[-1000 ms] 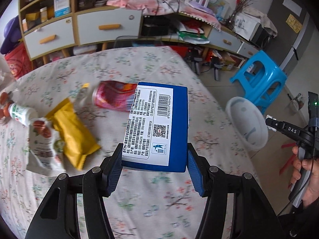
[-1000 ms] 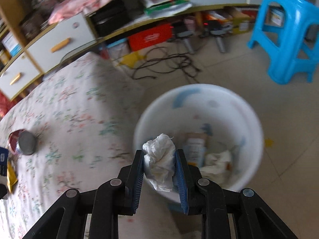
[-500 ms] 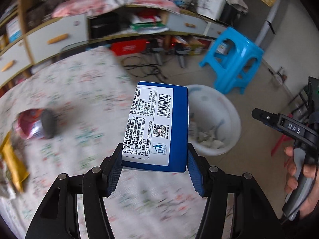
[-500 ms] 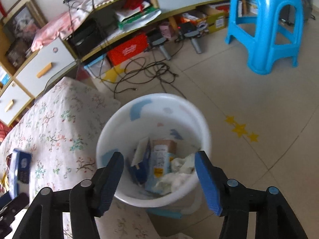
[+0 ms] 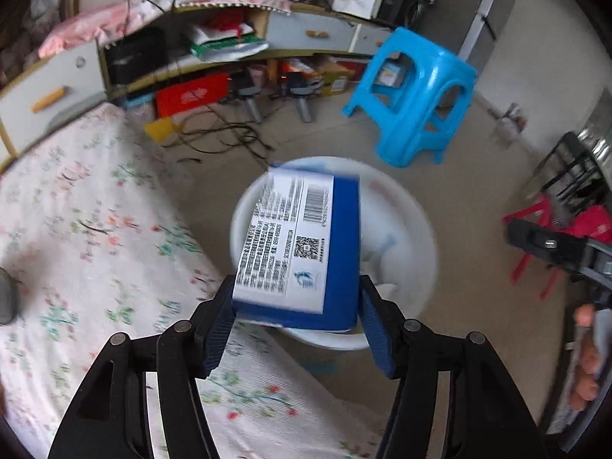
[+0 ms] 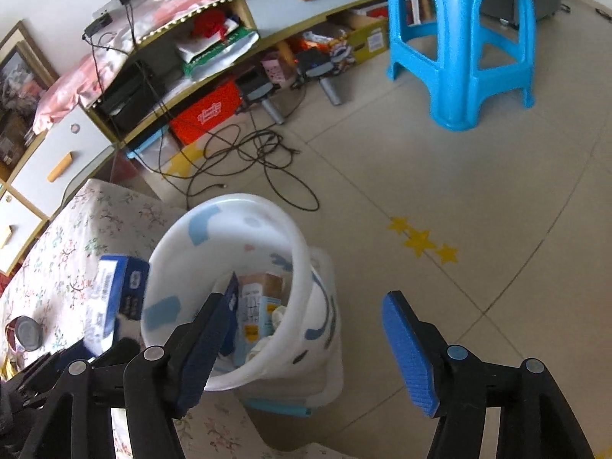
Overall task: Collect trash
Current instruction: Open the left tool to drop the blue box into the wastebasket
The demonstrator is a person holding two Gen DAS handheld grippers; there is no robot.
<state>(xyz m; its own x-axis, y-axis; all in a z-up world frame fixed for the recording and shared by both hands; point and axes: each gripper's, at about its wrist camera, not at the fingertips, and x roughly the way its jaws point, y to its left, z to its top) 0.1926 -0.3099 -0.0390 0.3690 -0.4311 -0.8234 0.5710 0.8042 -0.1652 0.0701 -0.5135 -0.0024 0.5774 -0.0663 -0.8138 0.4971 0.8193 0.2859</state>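
Note:
My left gripper [image 5: 296, 317] is shut on a blue box with a white barcode label [image 5: 302, 244] and holds it over the white bin [image 5: 417, 229] on the floor beside the bed. The box also shows in the right wrist view [image 6: 114, 298], at the bin's left rim. My right gripper [image 6: 306, 344] is open and empty, above the bin's [image 6: 229, 222] near right side. The bin holds cartons and crumpled tissue [image 6: 260, 306].
A floral-covered bed [image 5: 76, 229] lies at left with a can [image 6: 26, 332] on it. A blue plastic stool [image 5: 417, 91] stands on the tiled floor behind the bin. Cables [image 6: 248, 153] and a cluttered low cabinet [image 6: 229, 38] lie farther back.
My left gripper carried the blue box from the bed to over the bin. My right gripper opened, let the tissue wad fall into the bin, and drew back to the right.

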